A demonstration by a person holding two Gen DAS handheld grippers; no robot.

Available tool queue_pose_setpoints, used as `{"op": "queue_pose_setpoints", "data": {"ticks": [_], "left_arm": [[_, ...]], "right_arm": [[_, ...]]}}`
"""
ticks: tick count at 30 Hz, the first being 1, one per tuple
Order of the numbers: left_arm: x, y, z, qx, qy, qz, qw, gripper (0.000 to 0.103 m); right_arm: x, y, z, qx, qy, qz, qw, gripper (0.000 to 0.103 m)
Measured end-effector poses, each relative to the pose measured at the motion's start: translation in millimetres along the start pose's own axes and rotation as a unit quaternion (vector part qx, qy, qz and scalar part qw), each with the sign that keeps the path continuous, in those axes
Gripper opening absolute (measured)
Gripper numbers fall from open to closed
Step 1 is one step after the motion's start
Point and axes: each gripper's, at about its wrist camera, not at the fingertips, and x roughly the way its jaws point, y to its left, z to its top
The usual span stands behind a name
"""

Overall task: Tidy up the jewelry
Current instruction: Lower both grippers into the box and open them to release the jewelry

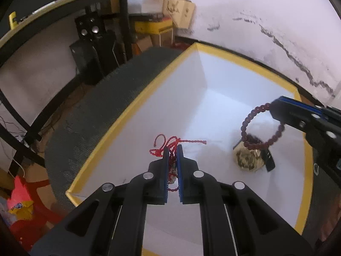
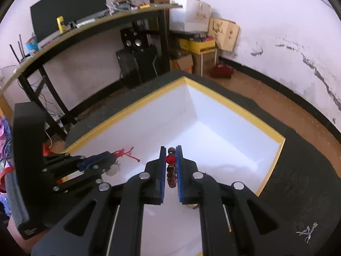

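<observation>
Clenched on a red cord bracelet (image 1: 170, 149), left claw (image 1: 173, 149) hangs over the white box (image 1: 119, 125); right claw (image 2: 171, 151), also above it, grips a dark bead bracelet (image 1: 249, 123).

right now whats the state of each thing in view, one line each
left tongs: shut on the red cord bracelet, above the box
red cord bracelet: pinched, loose ends sticking out
right tongs: shut on the bead bracelet
bead bracelet: hanging as an open loop over the box
white box: open, no lid on it
gold piece: lying on the box floor
</observation>
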Motion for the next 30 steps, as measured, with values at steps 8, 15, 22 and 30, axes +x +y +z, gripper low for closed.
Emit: {"op": "queue_pose_setpoints", "data": {"ticks": [8,15,22,30], "left_arm": [[12,-8,-3,0.016,0.005,0.010,0.9998,0.007],[13,-7,-3,0.015,0.006,0.006,0.9998,0.006],[12,-6,-2,0.014,0.007,0.005,0.9999,0.006],[10,-6,-1,0.015,0.005,0.001,0.9999,0.007]], "right_arm": [[31,-22,-7,0.018,0.023,-0.021,0.999,0.009],[38,-29,-5,0.021,0.027,-0.027,0.999,0.009],[36,-29,-2,0.022,0.024,-0.024,0.999,0.009],[34,-28,-2,0.019,0.022,-0.026,0.999,0.009]]}}
